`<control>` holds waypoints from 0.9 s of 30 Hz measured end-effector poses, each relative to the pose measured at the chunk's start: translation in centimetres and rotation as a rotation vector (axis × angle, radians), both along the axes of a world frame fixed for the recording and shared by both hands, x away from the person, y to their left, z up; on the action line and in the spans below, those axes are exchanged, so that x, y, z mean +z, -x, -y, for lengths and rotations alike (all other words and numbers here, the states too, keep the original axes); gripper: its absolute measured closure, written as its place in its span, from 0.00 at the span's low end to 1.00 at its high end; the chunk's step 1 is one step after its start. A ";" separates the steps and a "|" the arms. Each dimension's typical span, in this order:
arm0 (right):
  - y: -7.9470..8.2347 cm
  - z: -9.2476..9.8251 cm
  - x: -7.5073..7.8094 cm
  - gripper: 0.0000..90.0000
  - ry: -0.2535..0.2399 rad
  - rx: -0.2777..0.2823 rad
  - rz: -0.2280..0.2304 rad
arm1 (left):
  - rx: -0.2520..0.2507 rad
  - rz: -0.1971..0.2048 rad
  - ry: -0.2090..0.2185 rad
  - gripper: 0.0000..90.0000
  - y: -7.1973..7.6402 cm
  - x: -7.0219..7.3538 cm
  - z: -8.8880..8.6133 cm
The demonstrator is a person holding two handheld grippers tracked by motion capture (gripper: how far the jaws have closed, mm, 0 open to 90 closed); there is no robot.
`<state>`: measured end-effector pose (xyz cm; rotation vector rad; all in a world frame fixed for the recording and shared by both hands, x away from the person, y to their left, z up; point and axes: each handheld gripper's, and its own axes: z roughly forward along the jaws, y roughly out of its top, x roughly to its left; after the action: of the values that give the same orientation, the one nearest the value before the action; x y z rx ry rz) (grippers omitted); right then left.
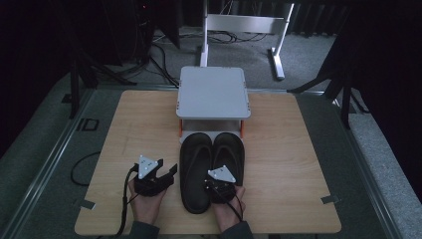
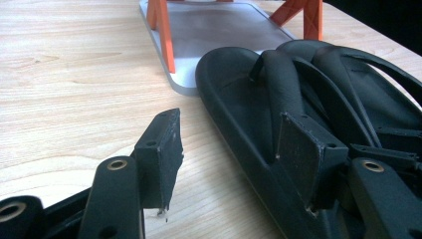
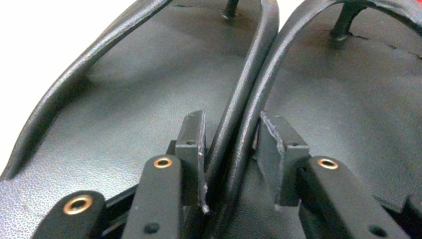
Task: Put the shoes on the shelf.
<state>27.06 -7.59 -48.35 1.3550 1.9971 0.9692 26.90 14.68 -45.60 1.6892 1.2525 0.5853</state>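
pair of flip-flops (image 1: 212,169): black, parked side by side near the counter's (image 1: 278,149) front edge, toes just in front of the grey stand (image 1: 214,92).
feel: judged light, rubbery and bendy; soles likely to flop if lifted by one end.
best hold: the two inner straps (image 3: 244,114), where they run together.
right hand-held gripper (image 3: 231,149): jaws closed in around both inner straps, pads seemingly pressed on them.
left hand-held gripper (image 2: 229,154): held open, nothing gripped, beside the left sole.
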 end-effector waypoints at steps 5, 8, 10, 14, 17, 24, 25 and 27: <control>-0.2 0.3 0.1 0.76 -0.019 0.011 -0.010 | 0.002 0.001 0.002 0.48 0.0 0.0 -0.1; -0.2 0.4 0.1 0.78 -0.028 0.008 -0.014 | 0.002 0.001 0.003 0.48 0.0 0.0 -0.1; -0.3 0.6 0.0 0.83 -0.033 -0.015 -0.007 | 0.002 0.000 0.001 0.48 0.0 0.0 0.0; -0.5 0.9 0.1 0.85 -0.049 -0.015 -0.011 | 0.002 -0.003 0.001 0.48 0.0 0.0 0.0; -0.5 0.7 0.0 0.84 -0.040 -0.009 -0.009 | 0.003 -0.003 0.001 0.48 0.0 0.0 0.0; -1.3 0.6 0.3 0.78 -0.037 0.007 -0.020 | 0.004 -0.001 0.001 0.48 0.0 0.0 -0.1; -1.4 0.6 0.3 0.75 -0.035 0.009 -0.021 | 0.004 -0.002 0.001 0.48 0.0 0.0 -0.1; -1.6 0.6 0.3 0.72 -0.034 0.011 -0.019 | 0.005 -0.002 0.003 0.48 0.0 0.0 -0.2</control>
<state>28.62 -8.22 -48.02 1.3778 2.0121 1.0028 26.91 14.85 -45.62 1.6846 1.2590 0.5851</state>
